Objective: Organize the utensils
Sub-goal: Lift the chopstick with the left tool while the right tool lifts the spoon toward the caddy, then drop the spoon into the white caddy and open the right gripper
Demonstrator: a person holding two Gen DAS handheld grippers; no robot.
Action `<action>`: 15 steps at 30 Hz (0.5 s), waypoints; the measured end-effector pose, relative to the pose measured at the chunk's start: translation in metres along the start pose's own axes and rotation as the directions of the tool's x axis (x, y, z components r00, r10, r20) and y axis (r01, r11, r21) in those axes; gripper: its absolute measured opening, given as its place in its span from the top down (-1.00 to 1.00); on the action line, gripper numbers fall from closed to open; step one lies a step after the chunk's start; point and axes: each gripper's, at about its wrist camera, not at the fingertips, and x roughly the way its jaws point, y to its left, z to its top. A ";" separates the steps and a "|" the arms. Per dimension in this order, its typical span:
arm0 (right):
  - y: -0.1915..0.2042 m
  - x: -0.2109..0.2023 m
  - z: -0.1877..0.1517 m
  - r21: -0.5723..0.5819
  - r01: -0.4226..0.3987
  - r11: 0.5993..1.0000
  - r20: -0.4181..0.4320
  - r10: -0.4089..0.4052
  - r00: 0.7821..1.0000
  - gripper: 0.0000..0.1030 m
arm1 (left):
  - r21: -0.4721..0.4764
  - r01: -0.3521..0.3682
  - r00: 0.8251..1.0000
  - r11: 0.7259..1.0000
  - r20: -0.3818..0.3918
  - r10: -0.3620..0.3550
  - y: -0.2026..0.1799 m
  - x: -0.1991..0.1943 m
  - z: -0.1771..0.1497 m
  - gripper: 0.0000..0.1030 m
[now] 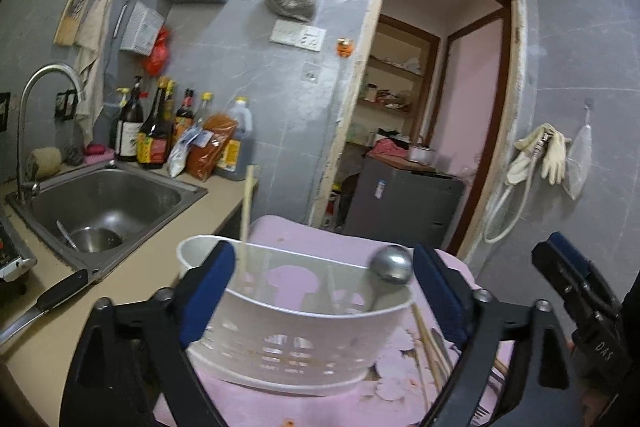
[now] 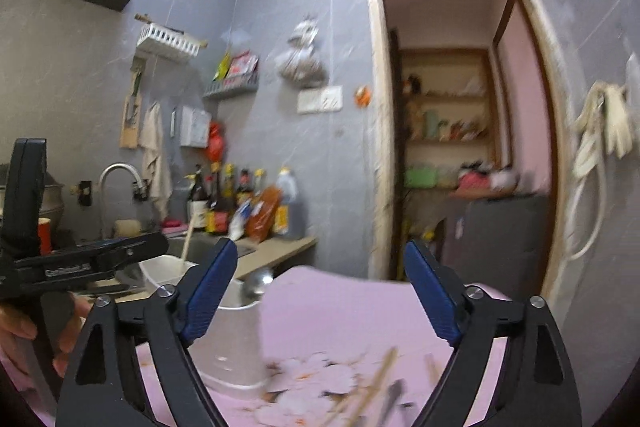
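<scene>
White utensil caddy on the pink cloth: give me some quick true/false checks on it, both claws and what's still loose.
1. The white caddy holds a metal ladle and a chopstick. True.
2. The left claw is clamped on the caddy. False: its jaws stand wide open, one on each side of the caddy, not pressing it.
3. The right claw grips a chopstick. False: it is open and holds nothing.
4. Loose chopsticks lie on the pink cloth beside the caddy. True.
5. A knife lies on the counter near the sink. True.
</scene>
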 end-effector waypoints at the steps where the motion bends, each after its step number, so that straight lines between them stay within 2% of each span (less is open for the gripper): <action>1: -0.003 -0.007 0.001 -0.006 0.014 1.000 0.015 -0.014 1.000 -0.77 | 0.008 0.009 1.000 1.000 0.005 -0.009 -0.005 -0.002 -0.001 -0.85; 3: -0.010 -0.022 0.002 -0.011 0.048 0.999 0.042 -0.047 0.998 -1.00 | 0.023 0.018 1.000 1.000 0.005 -0.018 -0.015 -0.005 -0.004 -0.91; 9: -0.030 -0.045 -0.002 -0.025 0.108 0.994 0.027 -0.107 0.994 -1.00 | 0.068 0.054 0.998 0.996 -0.015 -0.054 -0.040 -0.008 -0.014 -0.92; 15: -0.052 -0.053 -0.016 -0.046 0.157 0.987 -0.036 -0.158 0.987 -1.00 | 0.133 0.116 0.990 0.984 -0.098 -0.104 -0.067 -0.002 -0.032 -0.92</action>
